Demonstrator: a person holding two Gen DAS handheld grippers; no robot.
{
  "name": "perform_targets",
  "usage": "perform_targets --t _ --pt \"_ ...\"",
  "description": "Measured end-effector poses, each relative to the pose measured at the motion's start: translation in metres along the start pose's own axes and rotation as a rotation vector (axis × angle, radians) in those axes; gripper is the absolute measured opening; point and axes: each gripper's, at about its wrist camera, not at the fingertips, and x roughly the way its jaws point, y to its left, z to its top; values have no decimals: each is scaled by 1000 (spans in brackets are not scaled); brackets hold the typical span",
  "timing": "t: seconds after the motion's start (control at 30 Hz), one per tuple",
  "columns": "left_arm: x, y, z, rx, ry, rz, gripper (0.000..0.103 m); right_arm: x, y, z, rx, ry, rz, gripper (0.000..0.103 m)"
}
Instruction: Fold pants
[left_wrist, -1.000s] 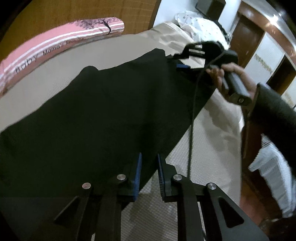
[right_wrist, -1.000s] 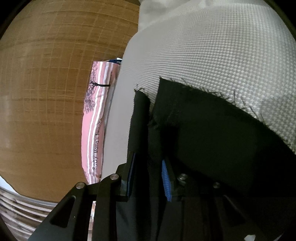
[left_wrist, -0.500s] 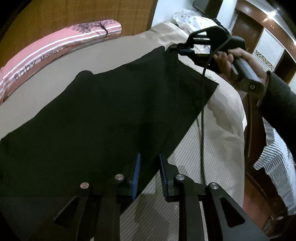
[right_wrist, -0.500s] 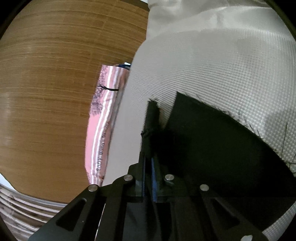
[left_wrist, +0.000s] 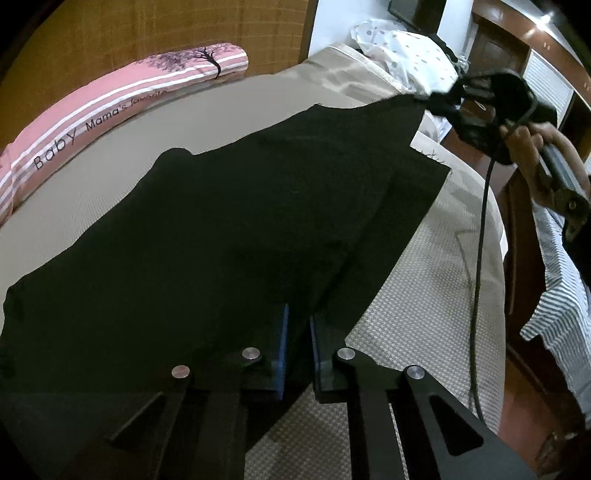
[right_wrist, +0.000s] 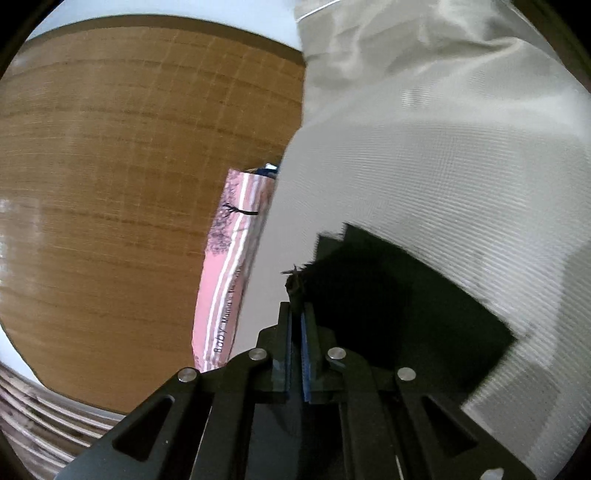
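both grippers clamped on the black pants over the bed

the black pants (left_wrist: 240, 229) lie spread across the beige bed (left_wrist: 417, 295), their long side running from the near edge of the left wrist view toward the far corner. most of the cloth rests flat on the textured cover, but the far corner is lifted clear of it and pulled taut.

your right gripper (right_wrist: 295, 332) is clenched on that raised corner: in its own view the blue pads (right_wrist: 303, 354) sit pressed together with a frayed tuft of black fabric pinched between them, and the rest of the pants (right_wrist: 399, 314) hang away below and to the right. from the left wrist view the same gripper (left_wrist: 439, 101) shows at the upper right, your hand (left_wrist: 532, 155) wrapped around its handle and a black cable (left_wrist: 480, 258) dropping from it across the bed.

your left gripper (left_wrist: 297, 343) is closed on the near edge of the pants; the black cloth runs between its blue pads (left_wrist: 283, 350), with only a narrow slot left between them.

beyond the pants, a pink striped pillow (left_wrist: 122, 107) printed with a tree and lettering lies along the far side of the bed against a wooden headboard (left_wrist: 155, 33). a white dotted cloth (left_wrist: 399, 55) is heaped at the far end, and a striped fabric (left_wrist: 554, 314) hangs at the right.
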Motion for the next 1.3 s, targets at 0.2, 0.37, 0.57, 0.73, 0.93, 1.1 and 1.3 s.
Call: perform_targets --t 0.2,0.37,0.57,0.73,0.93,1.1,1.3 --pt "-2 -4 3 31 -3 16 10 -12 -30 -3 86 -10 -13 5" --pt "-8 -7 4 69 -15 -10 10 -28 -11 -9 20 -61 -22 5" --pt "3 -18 -2 125 28 2 10 -48 -30 -22 3 -87 -159 5" --pt "3 -19 -3 129 35 -10 11 -46 -60 -30 50 -79 -247 5" --pt "-7 -5 -3 43 69 -88 19 -34 -70 -26 43 -51 -324 4" --pt "-42 18 -16 4 23 -132 27 -58 -56 -22 -1 -114 -464 25" --pt "-80 92 -37 -161 -76 1 39 -61 -4 -32 -174 -109 -481 26"
